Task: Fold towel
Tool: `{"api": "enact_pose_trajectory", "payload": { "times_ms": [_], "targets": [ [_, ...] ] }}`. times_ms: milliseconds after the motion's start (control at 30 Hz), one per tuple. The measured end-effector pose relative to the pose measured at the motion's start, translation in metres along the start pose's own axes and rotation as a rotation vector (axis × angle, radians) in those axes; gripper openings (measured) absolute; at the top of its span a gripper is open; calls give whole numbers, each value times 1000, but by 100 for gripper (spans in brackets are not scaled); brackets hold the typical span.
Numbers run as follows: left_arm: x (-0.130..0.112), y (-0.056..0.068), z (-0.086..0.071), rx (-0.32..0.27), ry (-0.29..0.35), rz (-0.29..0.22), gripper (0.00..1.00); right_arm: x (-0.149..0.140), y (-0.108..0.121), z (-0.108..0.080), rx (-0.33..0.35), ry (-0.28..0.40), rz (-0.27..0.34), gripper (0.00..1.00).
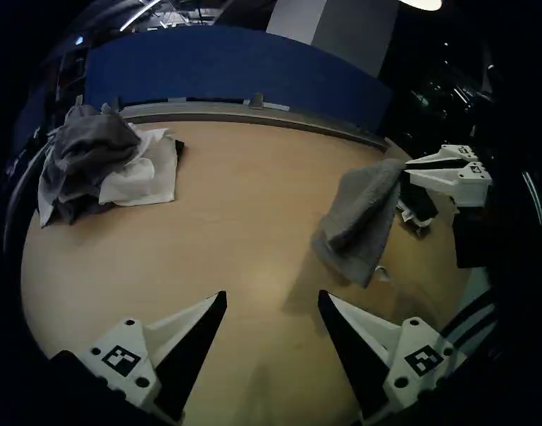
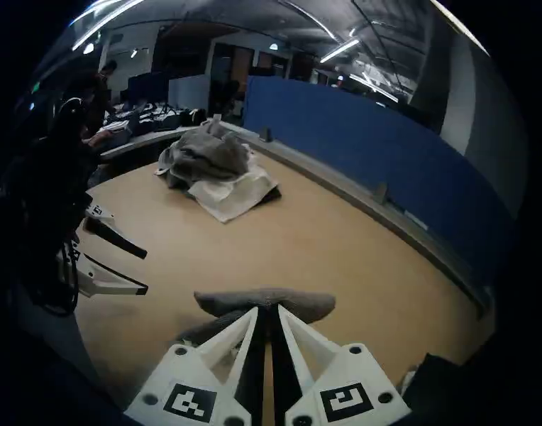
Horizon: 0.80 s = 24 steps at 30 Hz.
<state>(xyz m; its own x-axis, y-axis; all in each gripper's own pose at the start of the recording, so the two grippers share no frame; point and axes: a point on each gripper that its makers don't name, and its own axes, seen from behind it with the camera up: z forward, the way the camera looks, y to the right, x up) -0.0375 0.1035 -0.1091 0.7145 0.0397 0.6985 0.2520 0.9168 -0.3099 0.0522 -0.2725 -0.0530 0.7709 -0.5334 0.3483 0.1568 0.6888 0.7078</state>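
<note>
The grey towel (image 1: 360,213) is clamped by one edge in the right tongs (image 2: 269,316) and hung over the surface (image 1: 235,227), presumably so it drapes straight for folding. The left tongs (image 1: 271,302) are held apart, empty. The drape is shown in the left gripper view, the pinch itself in the right gripper view.

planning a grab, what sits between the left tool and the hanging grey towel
Bare tabletop; the left gripper view shows nothing lying between the left tool and the grey towel.
</note>
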Motion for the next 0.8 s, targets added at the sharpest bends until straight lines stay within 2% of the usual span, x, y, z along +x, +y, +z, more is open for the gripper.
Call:
{"api": "enact_pose_trajectory", "payload": {
  "times_ms": [200,800],
  "targets": [
    [6,6,0,-6,9,0,96,5,10,-14,-10,10,-17,4],
    [12,21,-1,-10,20,15,96,9,43,-47,-54,34,18,4]
  ]
}}
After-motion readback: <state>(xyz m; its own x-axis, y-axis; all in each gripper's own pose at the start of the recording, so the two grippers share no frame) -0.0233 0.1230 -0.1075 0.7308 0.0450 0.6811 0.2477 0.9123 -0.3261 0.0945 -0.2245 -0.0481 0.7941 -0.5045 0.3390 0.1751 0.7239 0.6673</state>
